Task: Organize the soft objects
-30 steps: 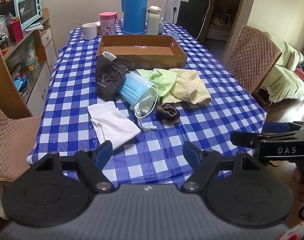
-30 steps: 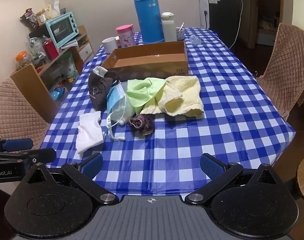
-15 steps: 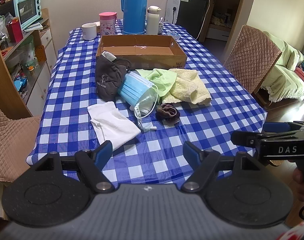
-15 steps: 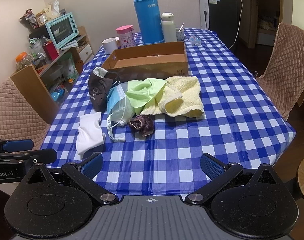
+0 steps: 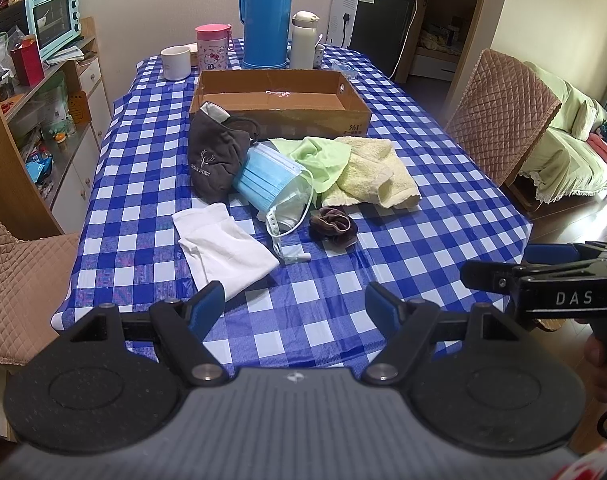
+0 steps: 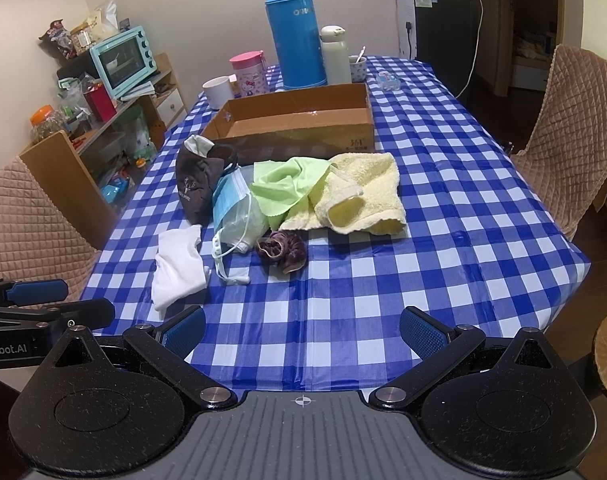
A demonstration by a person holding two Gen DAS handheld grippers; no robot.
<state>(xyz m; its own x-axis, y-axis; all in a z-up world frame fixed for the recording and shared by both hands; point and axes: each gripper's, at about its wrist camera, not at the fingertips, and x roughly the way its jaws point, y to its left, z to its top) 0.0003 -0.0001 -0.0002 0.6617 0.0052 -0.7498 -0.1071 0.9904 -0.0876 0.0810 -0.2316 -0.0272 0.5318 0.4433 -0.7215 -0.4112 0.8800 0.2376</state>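
Nothing is changing between the earlier views and this one: both grippers are remaining poised at the near edge of the worktop (image 5: 443, 184), fingers spread wide and empty. The left gripper (image 5: 295, 304) and right gripper (image 6: 301, 330) are staying well short of the soft objects (image 6: 287, 196), which are lying untouched just in front of the empty cardboard box (image 6: 295, 120). Sorting is judged not yet begun.

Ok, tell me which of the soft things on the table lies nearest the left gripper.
The white cloth: it lies flat just ahead of the left gripper, closer than the brown scrunchie and the other soft items.
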